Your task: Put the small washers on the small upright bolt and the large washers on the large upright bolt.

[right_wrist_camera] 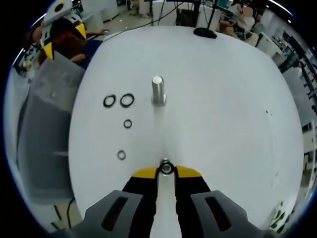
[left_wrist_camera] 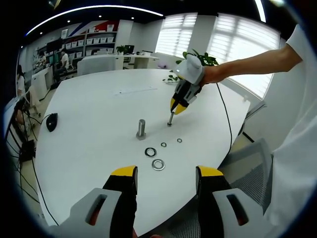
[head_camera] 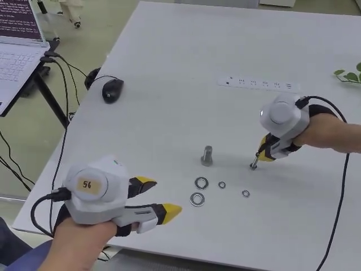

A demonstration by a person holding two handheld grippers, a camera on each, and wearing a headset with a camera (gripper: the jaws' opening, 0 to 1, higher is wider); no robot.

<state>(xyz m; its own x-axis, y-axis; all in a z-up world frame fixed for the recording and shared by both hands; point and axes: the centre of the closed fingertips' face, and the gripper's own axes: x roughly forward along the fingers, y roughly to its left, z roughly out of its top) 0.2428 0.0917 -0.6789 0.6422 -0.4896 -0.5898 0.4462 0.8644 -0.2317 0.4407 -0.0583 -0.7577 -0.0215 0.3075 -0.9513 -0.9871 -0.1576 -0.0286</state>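
Observation:
The large bolt [head_camera: 207, 155] stands upright mid-table, also seen ahead in the right gripper view [right_wrist_camera: 158, 90]. My right gripper [head_camera: 264, 153] is shut on the small bolt [head_camera: 254, 164], whose head sits between the yellow fingertips [right_wrist_camera: 166, 168]. Two large washers [head_camera: 201, 183] [head_camera: 197, 199] and two small washers [head_camera: 221, 184] [head_camera: 246, 193] lie flat in front of the bolts. My left gripper [head_camera: 159, 196] hovers open near the table's front edge, left of the washers, with nothing between its fingers [left_wrist_camera: 166, 173].
A black mouse [head_camera: 113, 89] lies at the table's left side and a white power strip [head_camera: 258, 83] at the back. A laptop [head_camera: 17, 45] sits on a stand off the left edge. Green leaves [head_camera: 351, 74] show at the far right.

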